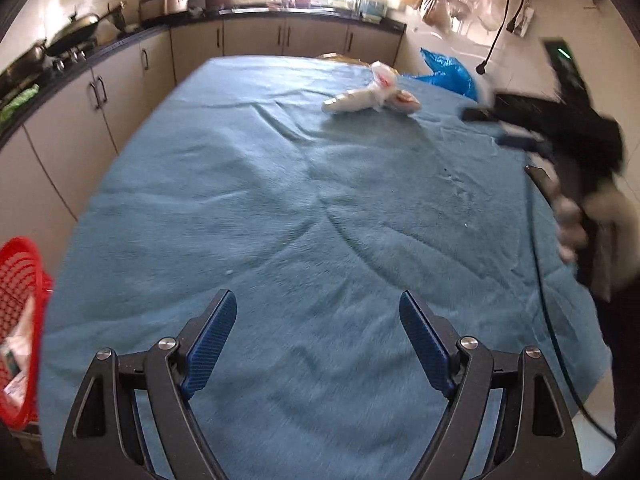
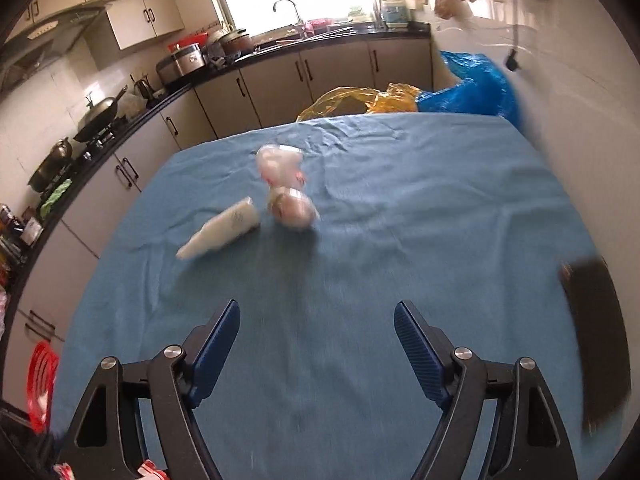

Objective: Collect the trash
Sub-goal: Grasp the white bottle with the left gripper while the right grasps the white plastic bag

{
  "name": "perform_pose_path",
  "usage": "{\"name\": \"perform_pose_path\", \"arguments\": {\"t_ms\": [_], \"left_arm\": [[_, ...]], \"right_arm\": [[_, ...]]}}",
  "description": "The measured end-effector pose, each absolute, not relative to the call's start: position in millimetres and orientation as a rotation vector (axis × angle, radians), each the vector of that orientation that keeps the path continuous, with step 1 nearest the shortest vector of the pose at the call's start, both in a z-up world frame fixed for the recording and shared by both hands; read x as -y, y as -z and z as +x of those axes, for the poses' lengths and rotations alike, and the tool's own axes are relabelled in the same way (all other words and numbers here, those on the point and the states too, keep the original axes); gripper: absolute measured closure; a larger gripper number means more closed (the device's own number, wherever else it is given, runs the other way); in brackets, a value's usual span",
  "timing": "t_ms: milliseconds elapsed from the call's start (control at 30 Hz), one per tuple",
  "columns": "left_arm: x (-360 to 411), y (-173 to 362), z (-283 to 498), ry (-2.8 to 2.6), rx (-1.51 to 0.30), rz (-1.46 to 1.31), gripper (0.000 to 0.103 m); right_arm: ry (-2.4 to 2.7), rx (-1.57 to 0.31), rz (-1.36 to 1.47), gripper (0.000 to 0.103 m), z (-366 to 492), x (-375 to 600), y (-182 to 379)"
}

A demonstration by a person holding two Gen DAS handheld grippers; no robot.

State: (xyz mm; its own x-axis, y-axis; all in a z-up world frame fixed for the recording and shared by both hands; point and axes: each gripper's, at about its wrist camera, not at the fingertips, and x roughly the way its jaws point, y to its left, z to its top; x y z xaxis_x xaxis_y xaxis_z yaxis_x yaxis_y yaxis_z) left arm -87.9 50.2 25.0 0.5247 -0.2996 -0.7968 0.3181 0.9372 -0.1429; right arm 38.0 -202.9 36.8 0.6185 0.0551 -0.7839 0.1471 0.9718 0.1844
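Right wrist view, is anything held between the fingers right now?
No, the right gripper is open, with only the blue cloth showing between its fingers.

Blue-clothed table (image 2: pixel 400 200), white tube (image 2: pixel 220 234), 2 crumpled wrappers (image 2: pixel 286 192) (blurred, perhaps plastic)

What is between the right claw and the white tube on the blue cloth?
Nothing but bare blue cloth. In the right wrist view, the open right claw hangs empty, and the white tube lies farther off, beside clear wrappers.
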Motion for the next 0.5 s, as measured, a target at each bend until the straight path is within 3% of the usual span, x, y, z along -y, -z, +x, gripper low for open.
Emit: {"name": "perform_pose_path", "arguments": {"t_ms": [267,367,400,500], "left_arm": [[-41.0,-13.4,-86.6,0.352,-0.977,0.039,0.02],[-39.2,-12.4,-90.4,0.374,-0.982,0.046,0.008],[-36.8,-11.3,-90.3,0.388,-0.992,0.057,0.0],[-23.4,-7.6,-94.8,0.404,-1.016,0.18,0.0]], "right_arm": [[0.074,-0.958,0.243,0.025,141.0,195.1,-2.7],[0.064,-0.992,0.279,0.048,157.8,195.5,9.4],[0.058,-1.003,0.293,0.049,161.3,195.4,12.5],[0.036,-0.999,0.32,0.052,157.1,196.5,10.8]]}}
